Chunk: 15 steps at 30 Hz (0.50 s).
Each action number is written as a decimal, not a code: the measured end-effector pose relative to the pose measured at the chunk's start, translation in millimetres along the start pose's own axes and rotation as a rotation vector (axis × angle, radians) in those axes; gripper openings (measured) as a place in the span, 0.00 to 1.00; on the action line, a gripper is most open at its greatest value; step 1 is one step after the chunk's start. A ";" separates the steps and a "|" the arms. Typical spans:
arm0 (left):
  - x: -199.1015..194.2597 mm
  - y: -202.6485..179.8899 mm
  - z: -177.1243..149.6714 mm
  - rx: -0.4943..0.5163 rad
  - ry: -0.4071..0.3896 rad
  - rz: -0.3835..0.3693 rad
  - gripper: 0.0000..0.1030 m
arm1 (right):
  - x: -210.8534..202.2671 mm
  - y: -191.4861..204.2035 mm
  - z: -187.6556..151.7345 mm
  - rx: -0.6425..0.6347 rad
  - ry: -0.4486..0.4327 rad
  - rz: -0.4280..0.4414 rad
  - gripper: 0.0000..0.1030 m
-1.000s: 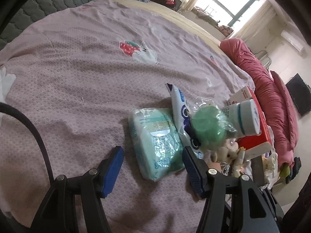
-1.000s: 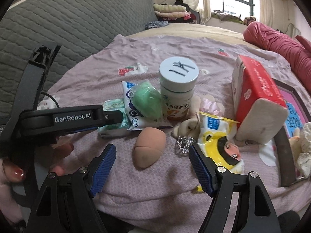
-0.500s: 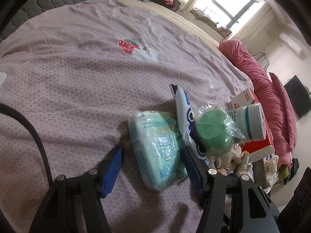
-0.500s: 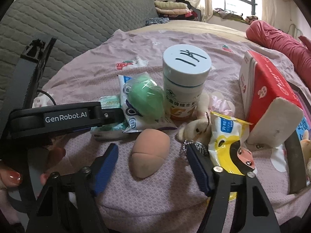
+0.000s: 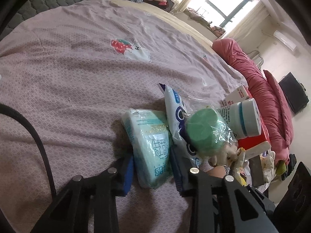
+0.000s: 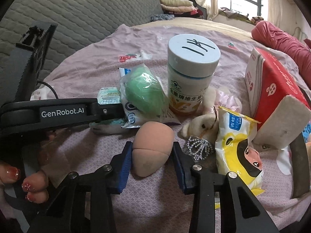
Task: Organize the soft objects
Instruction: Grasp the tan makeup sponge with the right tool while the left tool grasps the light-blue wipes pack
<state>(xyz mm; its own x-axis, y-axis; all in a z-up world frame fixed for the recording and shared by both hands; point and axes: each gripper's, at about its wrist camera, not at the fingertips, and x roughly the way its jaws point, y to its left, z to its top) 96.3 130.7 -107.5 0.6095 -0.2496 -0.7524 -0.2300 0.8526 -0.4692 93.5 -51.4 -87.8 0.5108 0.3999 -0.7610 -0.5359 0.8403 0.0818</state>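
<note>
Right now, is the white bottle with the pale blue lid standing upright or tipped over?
Upright. The white bottle with the pale blue lid stands on the pink bedsheet, lid on top, facing up.

Between the left tongs (image 5: 152, 171) lay a tissue pack (image 5: 150, 147) in glossy, crinkled plastic film. The sponge (image 6: 151, 148) between the right tongs (image 6: 150, 168) looked matt and finely porous. Beyond it, the bottle (image 6: 191, 73) was smooth plastic, the plush toy (image 6: 202, 125) fuzzy. The bedsheet (image 5: 77, 73) was matt printed cloth.
</note>
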 end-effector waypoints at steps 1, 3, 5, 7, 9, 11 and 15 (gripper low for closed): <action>-0.8 -0.3 -0.2 0.002 -0.002 -0.001 0.31 | -1.7 -1.4 -0.3 0.003 -0.001 0.004 0.40; -1.7 -1.5 -0.6 0.005 -0.004 -0.004 0.29 | -6.4 -3.6 -1.2 0.006 -0.008 0.013 0.40; -2.8 -2.3 -0.3 0.007 -0.006 -0.009 0.28 | -9.6 -4.1 -1.0 0.004 -0.011 0.021 0.40; -4.0 -3.4 -0.2 0.013 -0.005 -0.015 0.27 | -12.7 -4.8 -1.3 0.001 -0.015 0.029 0.40; -6.2 -3.5 -0.1 0.018 -0.006 -0.014 0.27 | -15.8 -5.6 -1.7 -0.001 -0.020 0.038 0.40; -10.0 -4.3 -1.4 0.026 -0.006 -0.005 0.27 | -19.2 -6.1 -1.2 -0.003 -0.024 0.044 0.40; -22.1 -4.3 -6.9 0.024 -0.011 0.012 0.27 | -26.9 -10.0 -0.3 0.007 -0.040 0.056 0.40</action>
<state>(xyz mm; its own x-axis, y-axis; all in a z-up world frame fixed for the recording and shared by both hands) 78.6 129.4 -92.1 0.6153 -0.2338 -0.7528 -0.2196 0.8664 -0.4486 84.9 -70.7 -68.3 0.5065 0.4604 -0.7290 -0.5601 0.8185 0.1278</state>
